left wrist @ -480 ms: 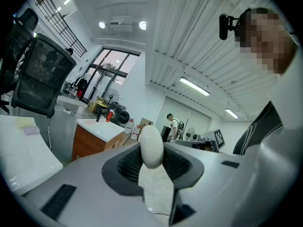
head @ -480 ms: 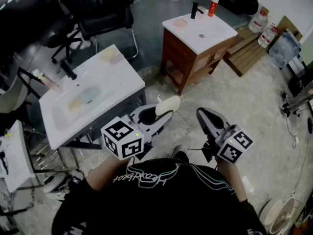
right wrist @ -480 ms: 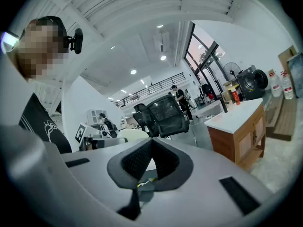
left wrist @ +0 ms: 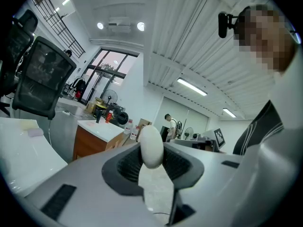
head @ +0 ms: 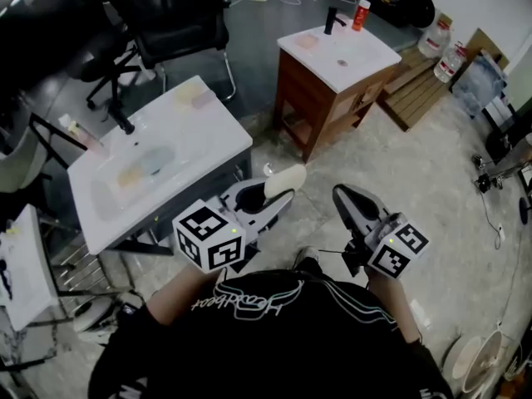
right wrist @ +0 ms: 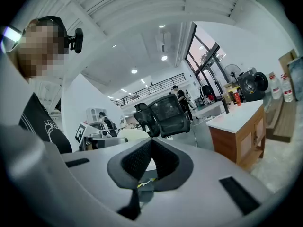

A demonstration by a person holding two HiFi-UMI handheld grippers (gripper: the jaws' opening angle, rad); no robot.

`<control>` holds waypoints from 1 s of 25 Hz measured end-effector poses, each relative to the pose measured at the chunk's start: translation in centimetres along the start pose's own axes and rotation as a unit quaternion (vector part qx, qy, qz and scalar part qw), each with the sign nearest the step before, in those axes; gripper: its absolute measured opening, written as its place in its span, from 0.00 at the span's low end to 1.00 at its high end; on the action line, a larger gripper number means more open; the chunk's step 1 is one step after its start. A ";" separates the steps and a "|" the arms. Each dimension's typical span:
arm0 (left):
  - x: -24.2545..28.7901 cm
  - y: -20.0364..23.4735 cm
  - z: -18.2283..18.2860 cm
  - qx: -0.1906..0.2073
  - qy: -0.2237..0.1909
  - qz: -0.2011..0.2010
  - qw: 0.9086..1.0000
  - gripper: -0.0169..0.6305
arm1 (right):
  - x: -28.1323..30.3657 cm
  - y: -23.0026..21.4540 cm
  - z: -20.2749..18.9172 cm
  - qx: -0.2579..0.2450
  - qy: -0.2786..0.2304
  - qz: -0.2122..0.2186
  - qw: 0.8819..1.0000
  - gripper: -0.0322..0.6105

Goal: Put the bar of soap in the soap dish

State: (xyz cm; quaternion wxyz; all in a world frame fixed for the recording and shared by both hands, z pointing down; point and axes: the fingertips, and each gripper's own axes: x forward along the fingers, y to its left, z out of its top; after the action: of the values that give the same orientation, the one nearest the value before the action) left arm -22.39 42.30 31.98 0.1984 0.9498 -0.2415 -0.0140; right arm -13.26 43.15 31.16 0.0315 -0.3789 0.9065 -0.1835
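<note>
My left gripper [head: 278,189] is shut on a cream oval bar of soap [head: 287,177], which sticks out past the jaw tips over the floor, just right of the white sink counter [head: 212,135]. In the left gripper view the soap [left wrist: 151,144] stands upright between the pads of the left gripper [left wrist: 152,151]. A pale yellow dish [head: 193,96] sits on that counter's far corner, well away from the soap. My right gripper [head: 347,196] is level beside the left one, shut with nothing in it; its tips meet in the right gripper view [right wrist: 151,140].
A black faucet [head: 121,122] and a basin with pale items [head: 141,165] are on the near counter. A wooden vanity [head: 332,90] with a white top, a faucet and a red bottle [head: 362,11] stands ahead. Black office chairs [head: 179,19] stand behind; water jugs [head: 449,48] are at the right.
</note>
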 end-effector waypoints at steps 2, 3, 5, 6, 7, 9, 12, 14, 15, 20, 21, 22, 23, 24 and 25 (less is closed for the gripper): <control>-0.4 0.1 0.0 -0.002 -0.002 0.000 1.000 0.23 | 0.1 0.3 -0.2 -0.001 0.002 -0.001 1.000 0.09; -0.6 0.2 0.0 -0.003 -0.002 0.000 1.000 0.23 | 0.2 0.4 -0.3 -0.001 0.003 -0.003 1.000 0.09; -0.6 0.2 -0.1 -0.005 -0.001 -0.001 1.000 0.23 | 0.0 0.1 -0.5 0.003 0.005 -0.009 1.000 0.09; -0.4 0.2 -0.1 -0.006 -0.001 -0.001 1.000 0.23 | -0.1 -0.1 -0.6 0.006 0.006 -0.012 1.000 0.09; -0.3 0.2 -0.2 -0.007 0.000 -0.002 1.000 0.23 | -0.2 -0.3 -0.6 0.009 0.007 -0.013 1.000 0.09; 0.2 0.3 -0.3 -0.009 0.001 -0.003 1.000 0.23 | -0.4 -0.7 -0.6 0.014 0.003 -0.014 1.000 0.09; 1.0 0.5 -0.1 -0.010 0.004 -0.005 1.000 0.23 | -0.5 -1.5 -0.5 0.018 -0.002 -0.014 1.000 0.09; 1.7 0.8 0.0 -0.010 0.008 -0.003 1.000 0.23 | -0.5 -2.4 -0.3 0.026 -0.004 -0.015 1.000 0.09; 2.1 1.0 0.0 -0.010 0.012 0.000 1.000 0.23 | -0.4 -3.1 -0.2 0.031 -0.005 -0.015 0.999 0.09; 4.8 2.8 0.2 -0.020 0.021 0.013 0.999 0.23 | 0.5 -6.7 0.7 0.048 -0.003 -0.012 0.999 0.09; 5.6 3.2 0.4 -0.022 0.021 0.016 0.999 0.23 | 0.7 -7.5 0.9 0.049 -0.001 -0.010 0.999 0.09; 6.3 3.6 0.6 -0.023 0.020 0.017 0.999 0.23 | 0.9 -8.3 1.2 0.050 0.001 -0.009 0.999 0.09; 7.1 3.9 0.7 -0.023 0.020 0.019 0.999 0.23 | 1.1 -9.2 1.4 0.051 0.004 -0.007 0.999 0.09; 7.9 4.3 0.9 -0.023 0.020 0.020 0.999 0.23 | 1.2 -10.1 1.6 0.052 0.006 -0.006 0.999 0.09; 8.8 4.6 1.2 -0.024 0.019 0.021 0.999 0.23 | 1.4 -11.0 1.9 0.054 0.008 -0.005 0.999 0.09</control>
State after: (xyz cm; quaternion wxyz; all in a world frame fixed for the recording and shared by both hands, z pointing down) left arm -16.85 34.12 33.26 0.2257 0.9395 -0.2574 0.0030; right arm -6.45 34.52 33.41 0.0436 -0.3801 0.8935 -0.2351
